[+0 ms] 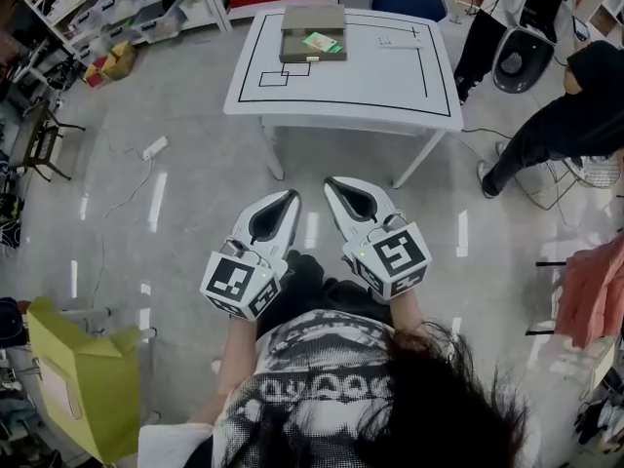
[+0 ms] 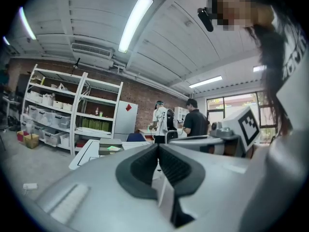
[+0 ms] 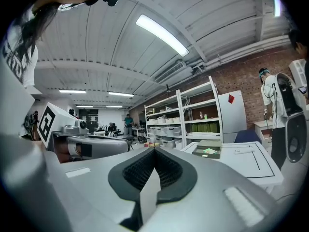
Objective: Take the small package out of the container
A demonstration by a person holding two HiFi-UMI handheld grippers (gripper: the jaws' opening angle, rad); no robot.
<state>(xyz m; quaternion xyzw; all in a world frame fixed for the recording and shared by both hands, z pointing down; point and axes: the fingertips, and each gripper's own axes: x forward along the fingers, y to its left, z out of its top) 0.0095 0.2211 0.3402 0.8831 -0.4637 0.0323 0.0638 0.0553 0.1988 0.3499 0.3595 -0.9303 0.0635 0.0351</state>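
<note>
A flat grey-brown container lies on the far side of the white table, and a small green package rests in it. Both grippers are held close to my body over the floor, well short of the table. The left gripper is shut with nothing in it, and so is the right gripper beside it. Far off in the left gripper view I see the container and the green package beyond the shut left gripper. The right gripper view shows the container past the shut right gripper.
Black lines mark the tabletop. A person in black and a chair are right of the table. Shelving runs along the back left. A yellow-green box stands at lower left, and a power strip lies on the floor.
</note>
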